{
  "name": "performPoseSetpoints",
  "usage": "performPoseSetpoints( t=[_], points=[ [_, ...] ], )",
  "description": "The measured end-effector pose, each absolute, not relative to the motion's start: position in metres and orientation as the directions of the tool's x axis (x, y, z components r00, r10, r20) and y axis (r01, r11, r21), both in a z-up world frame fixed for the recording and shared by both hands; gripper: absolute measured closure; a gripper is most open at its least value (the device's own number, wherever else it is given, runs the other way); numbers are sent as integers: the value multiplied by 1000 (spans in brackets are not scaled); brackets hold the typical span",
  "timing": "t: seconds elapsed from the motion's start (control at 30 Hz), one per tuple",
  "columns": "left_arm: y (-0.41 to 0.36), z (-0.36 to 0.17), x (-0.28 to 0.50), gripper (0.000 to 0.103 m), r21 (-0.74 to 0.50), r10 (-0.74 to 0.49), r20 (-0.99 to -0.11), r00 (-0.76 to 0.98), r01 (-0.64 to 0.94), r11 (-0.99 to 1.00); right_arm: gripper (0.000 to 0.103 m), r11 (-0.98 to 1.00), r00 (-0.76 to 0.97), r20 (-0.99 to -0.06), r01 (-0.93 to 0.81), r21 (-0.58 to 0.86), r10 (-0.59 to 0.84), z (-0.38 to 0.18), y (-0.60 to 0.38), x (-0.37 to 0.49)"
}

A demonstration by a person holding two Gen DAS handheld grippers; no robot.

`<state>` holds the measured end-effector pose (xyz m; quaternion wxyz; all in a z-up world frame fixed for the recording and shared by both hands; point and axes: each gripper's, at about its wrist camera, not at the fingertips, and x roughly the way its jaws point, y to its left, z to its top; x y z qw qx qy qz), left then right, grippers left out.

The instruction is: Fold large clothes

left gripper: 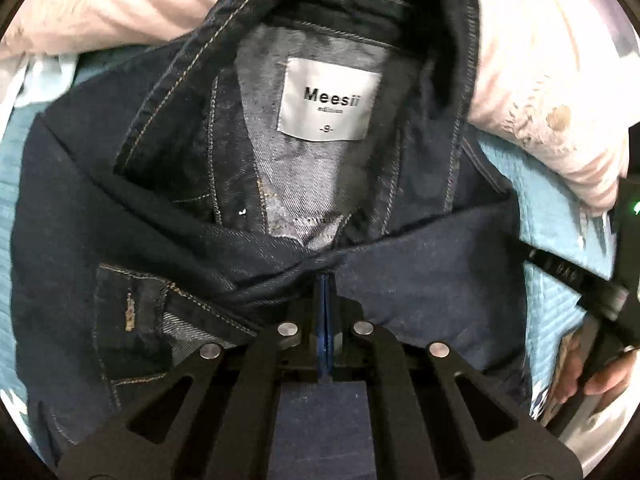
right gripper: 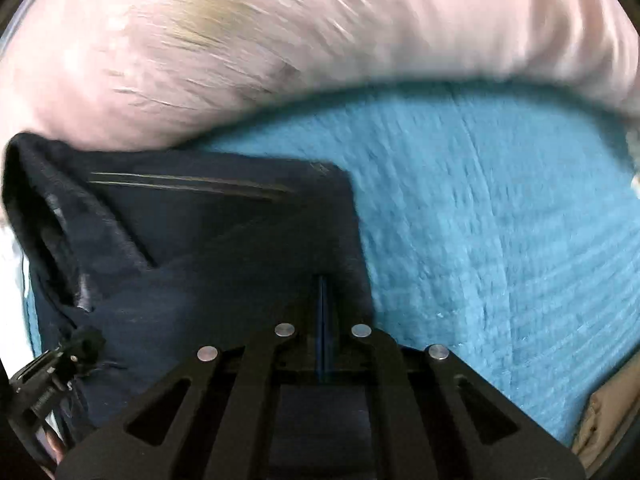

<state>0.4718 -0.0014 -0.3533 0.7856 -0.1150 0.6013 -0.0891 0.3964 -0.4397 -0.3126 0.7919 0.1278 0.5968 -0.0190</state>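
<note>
A dark denim jacket (left gripper: 120, 208) lies on the blue bed cover (left gripper: 552, 288), collar up, with a white "Meesii" label (left gripper: 328, 98) showing inside the neck. My left gripper (left gripper: 326, 280) is shut on a bunched fold of the jacket just below the collar opening. My right gripper (right gripper: 323, 284) is shut on the jacket's right edge (right gripper: 224, 248), which is folded over the body. The right gripper also shows at the right edge of the left wrist view (left gripper: 600, 300). The left gripper shows at the lower left of the right wrist view (right gripper: 52, 376).
A pale pink pillow or quilt (right gripper: 280, 40) lies along the far side, touching the jacket's collar; it also shows in the left wrist view (left gripper: 540, 60). The blue bed cover (right gripper: 500, 220) stretches to the right. A tan object (right gripper: 608, 420) sits at the lower right.
</note>
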Motion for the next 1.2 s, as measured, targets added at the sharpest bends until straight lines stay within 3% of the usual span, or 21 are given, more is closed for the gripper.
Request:
performPoseSetpoints(
  t=[0.23, 0.33, 0.87, 0.9, 0.93, 0.97, 1.0, 1.03, 1.2],
  points=[
    [-4, -347, 465, 101, -224, -221, -942, 253, 20, 974, 100, 968, 305, -946, 179, 174, 114, -313, -430, 397],
    [-4, -335, 456, 101, -189, -193, -948, 252, 39, 981, 101, 957, 311, -936, 178, 229, 166, -295, -436, 384],
    [12, -267, 380, 99, -109, -108, -954, 280, 12, 994, 97, 964, 322, -929, 130, 233, 182, -229, -399, 276],
    [15, -265, 378, 95, -104, -103, -954, 282, 10, 995, 96, 961, 321, -926, 120, 249, 200, -219, -399, 273],
    [18, -262, 376, 87, -96, -93, -954, 284, 3, 995, 86, 958, 317, -924, 118, 263, 214, -212, -401, 266],
    [15, -264, 377, 55, -87, -81, -954, 288, -8, 996, 53, 954, 315, -922, 120, 273, 224, -206, -411, 258],
    [22, -258, 375, 31, -75, -64, -950, 307, -24, 997, 35, 950, 312, -922, 138, 281, 228, -203, -410, 257],
    [32, -251, 372, 27, -68, -54, -943, 329, -33, 997, 21, 948, 321, -923, 159, 274, 213, -202, -409, 259],
    [51, -241, 371, 26, -32, -20, -934, 356, -27, 999, 18, 930, 374, -905, 216, 297, 202, -188, -410, 265]
  ],
)
